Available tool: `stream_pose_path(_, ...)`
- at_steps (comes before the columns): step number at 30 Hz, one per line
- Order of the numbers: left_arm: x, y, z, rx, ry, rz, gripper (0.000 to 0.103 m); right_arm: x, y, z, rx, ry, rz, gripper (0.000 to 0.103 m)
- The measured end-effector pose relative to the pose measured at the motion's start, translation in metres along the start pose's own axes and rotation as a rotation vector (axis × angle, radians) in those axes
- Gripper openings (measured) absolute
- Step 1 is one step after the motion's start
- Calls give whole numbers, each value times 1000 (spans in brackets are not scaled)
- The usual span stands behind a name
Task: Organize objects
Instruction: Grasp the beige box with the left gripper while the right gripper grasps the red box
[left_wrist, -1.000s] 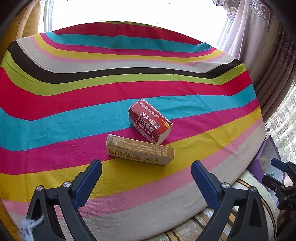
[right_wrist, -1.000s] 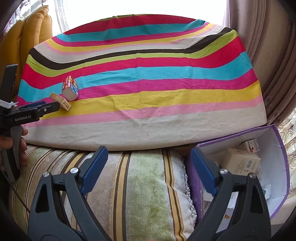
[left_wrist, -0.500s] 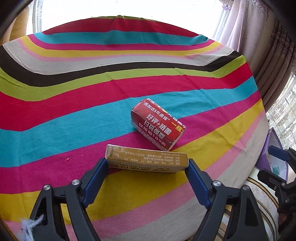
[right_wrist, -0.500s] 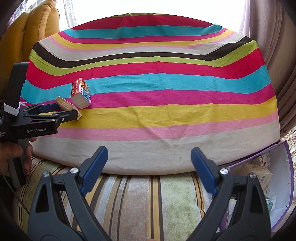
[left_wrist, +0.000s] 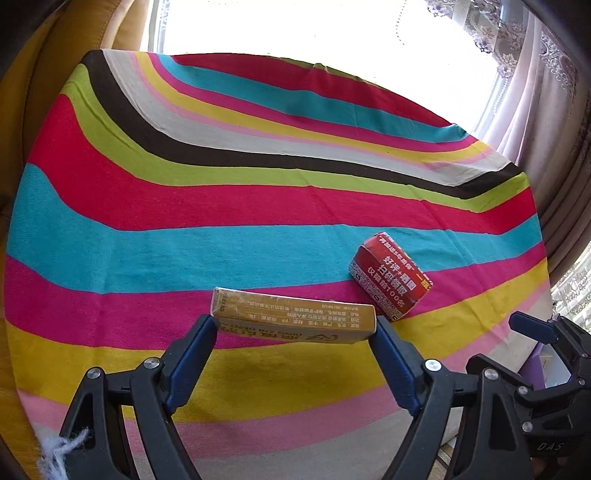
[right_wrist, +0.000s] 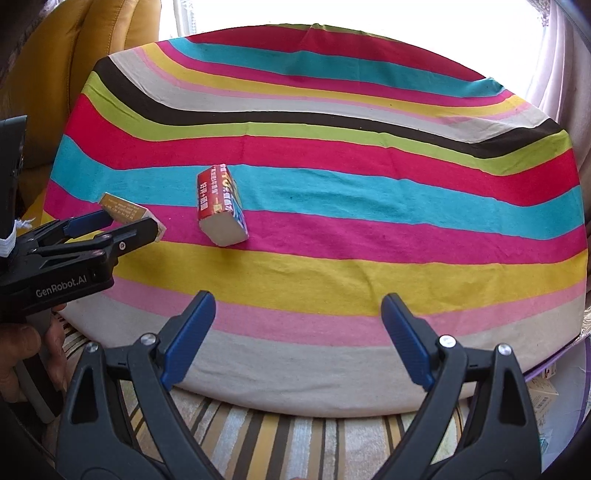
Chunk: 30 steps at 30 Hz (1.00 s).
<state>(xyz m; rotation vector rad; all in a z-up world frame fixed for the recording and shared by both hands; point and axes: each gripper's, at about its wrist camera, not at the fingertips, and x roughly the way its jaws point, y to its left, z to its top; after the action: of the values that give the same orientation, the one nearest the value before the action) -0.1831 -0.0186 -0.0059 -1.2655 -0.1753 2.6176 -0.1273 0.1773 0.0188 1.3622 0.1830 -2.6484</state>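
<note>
We clamp the left gripper endwise on the yellow carton; red carton lies at 2 o'clock. Right gripper jaws apart, empty.

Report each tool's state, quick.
Left tool: closed on the yellow box by its ends.
Right tool: open, holding nothing, near the cloth's front edge.

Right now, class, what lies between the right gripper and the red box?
Only bare striped cloth. The right wrist view shows nothing standing between the open right gripper and the red box.
</note>
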Motion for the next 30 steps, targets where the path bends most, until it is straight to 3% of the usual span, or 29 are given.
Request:
stream_pose_path(7,-3,28,-1,-109,-19,39,85,14,32,23,-74,-28,22,93)
stream_pose_path(14,-5,37,-3,-144,-27,77,85,39,57,38,-150,-41,45,92)
stream_pose_path(19,-5,41,-4,-166,-28,84,85,54,62,46,-170,-49,29,86)
stream_pose_path(22,-4,42,-4,-167,-27,90,85,60,57,50,-143,-50,26,78)
stream_pose_path(27,-3,40,-3,-155,-26,103,85,68,54,53,-126,-26,16,41)
stream_pose_path(30,-4,37,-4,-146,-30,113,85,65,55,49,-127,-28,10,33)
